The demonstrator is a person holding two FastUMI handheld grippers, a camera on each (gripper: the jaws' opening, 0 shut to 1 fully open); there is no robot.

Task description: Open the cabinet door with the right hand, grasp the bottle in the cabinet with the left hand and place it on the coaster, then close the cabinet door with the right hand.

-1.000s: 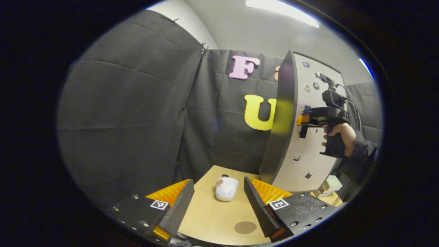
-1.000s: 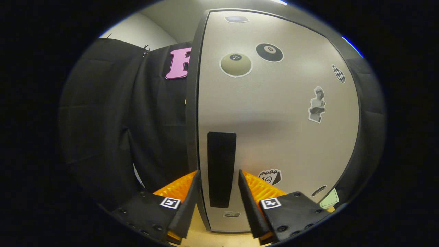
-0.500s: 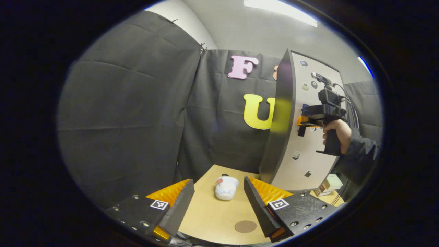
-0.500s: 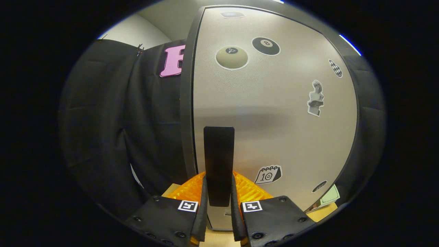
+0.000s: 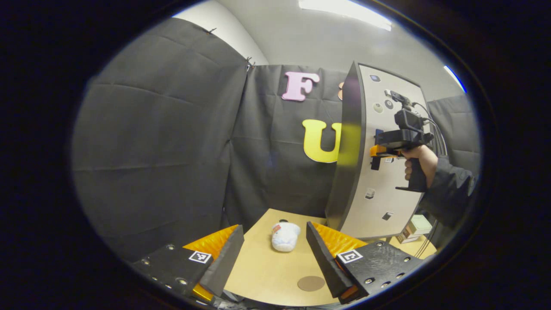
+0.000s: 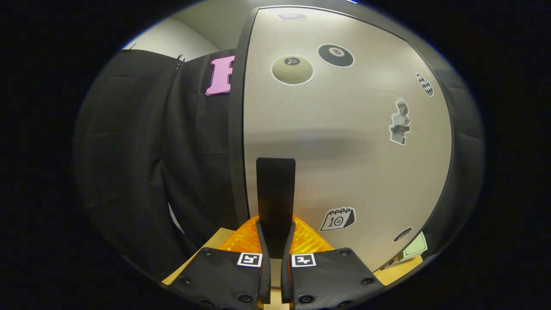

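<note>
We have the right hand-held gripper (image 6: 273, 254) clamped on the door (image 6: 344, 142) handle (image 6: 275, 200). Our left hand-held gripper (image 5: 274, 254) hangs open over the table (image 5: 262, 275), the coaster (image 5: 311, 283) between its fingers.

Black cloth booth walls (image 5: 163, 142), pale ceiling w/ strip light (image 5: 344, 9), light wood tabletop (image 5: 267, 271).
</note>
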